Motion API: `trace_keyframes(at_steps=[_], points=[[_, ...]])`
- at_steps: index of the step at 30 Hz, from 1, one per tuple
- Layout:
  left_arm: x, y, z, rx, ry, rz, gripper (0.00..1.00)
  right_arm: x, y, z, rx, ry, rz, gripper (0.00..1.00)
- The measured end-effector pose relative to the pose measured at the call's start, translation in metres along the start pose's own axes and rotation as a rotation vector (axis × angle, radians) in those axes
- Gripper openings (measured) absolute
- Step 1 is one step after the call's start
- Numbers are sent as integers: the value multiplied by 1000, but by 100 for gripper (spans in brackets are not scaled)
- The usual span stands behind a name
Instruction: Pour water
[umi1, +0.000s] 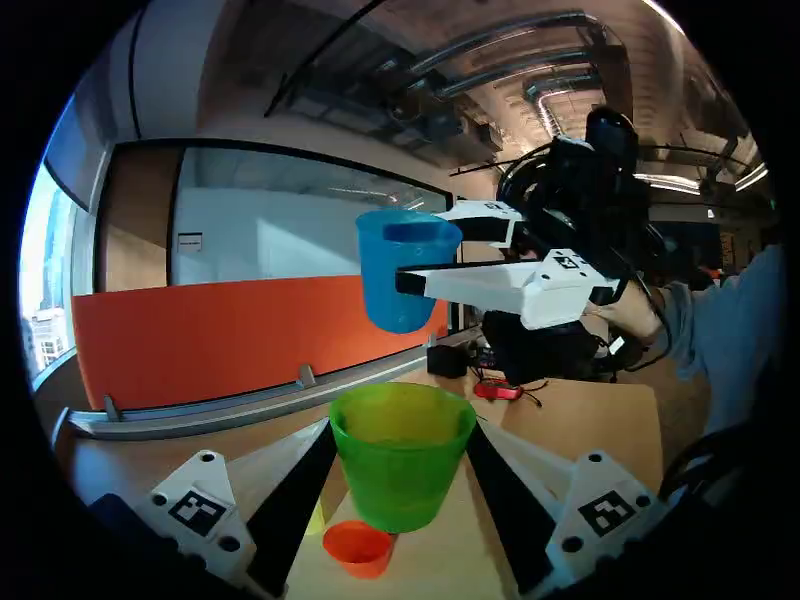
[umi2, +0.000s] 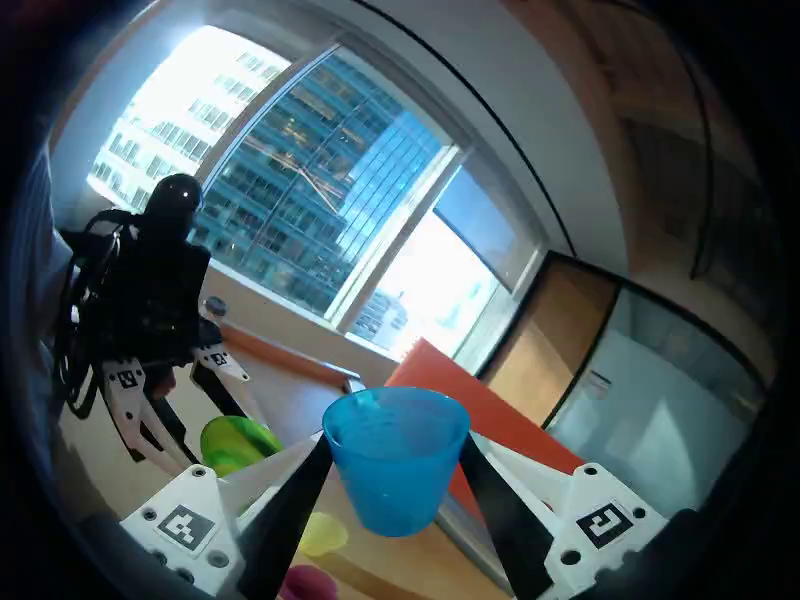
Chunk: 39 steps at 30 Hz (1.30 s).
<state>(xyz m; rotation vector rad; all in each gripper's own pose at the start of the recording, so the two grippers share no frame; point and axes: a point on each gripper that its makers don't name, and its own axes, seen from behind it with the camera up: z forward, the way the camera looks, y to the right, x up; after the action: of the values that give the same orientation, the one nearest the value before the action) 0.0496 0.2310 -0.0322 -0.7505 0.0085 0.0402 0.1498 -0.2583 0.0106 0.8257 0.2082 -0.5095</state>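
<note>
no legible text, wall notice too small

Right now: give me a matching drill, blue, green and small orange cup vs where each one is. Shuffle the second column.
Things:
1. blue cup
2. green cup
3. small orange cup

Places:
A. sitting on the table
B. clamped between the fingers of the left gripper
C. held up in the air by the right gripper

Pairs: 1-C, 2-B, 3-A
</note>
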Motion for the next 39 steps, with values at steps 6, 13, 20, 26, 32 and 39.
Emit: trace_keyframes(at_steps=[6,13,20,26,32,39], points=[[2,-4,0,6,4,2,86,-2,-8,1,31,-9,210,90],[4,-6,-1,10,7,5,86,-3,-9,1,52,-12,363,90],[5,-9,-1,19,7,8,86,-9,-8,0,45,-26,374,90],[5,-16,-6,38,5,10,86,-14,-4,-3,34,-31,384,90],[5,-27,-12,64,3,14,86,-18,4,-10,14,-29,413,90],[4,-41,-19,97,2,16,86,-26,12,-20,-9,-33,442,89]])
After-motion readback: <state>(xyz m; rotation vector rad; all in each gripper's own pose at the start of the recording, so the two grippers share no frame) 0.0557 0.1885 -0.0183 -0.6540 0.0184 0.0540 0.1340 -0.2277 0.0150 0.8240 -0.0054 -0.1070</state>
